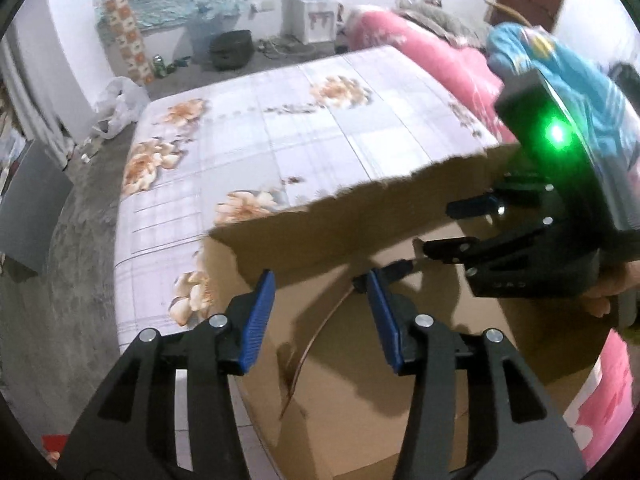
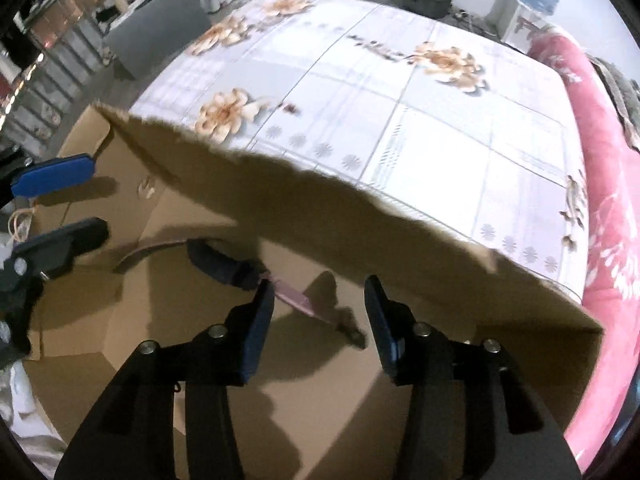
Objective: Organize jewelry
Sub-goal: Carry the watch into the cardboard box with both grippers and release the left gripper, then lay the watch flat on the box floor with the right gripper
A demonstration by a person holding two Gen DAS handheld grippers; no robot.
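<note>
Retrieval seems underway: both the left gripper (image 1: 320,320) and right gripper (image 2: 319,316) gape empty over the cardboard box (image 2: 400,248), so next one must descend onto the pink strap (image 2: 298,300).

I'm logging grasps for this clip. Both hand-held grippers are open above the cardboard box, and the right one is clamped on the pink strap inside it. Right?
Not quite. The right hand-held gripper is open too, holding nothing; the right wrist view shows the pink strap lying loose in the cardboard box. The left hand-held gripper is open, as you said.

Brown cardboard box (image 2: 400,264), white-grey checked bedsheet (image 2: 400,92) with peach flowers, pink quilt (image 2: 608,200), blue-padded black tongs (image 1: 320,316)
</note>
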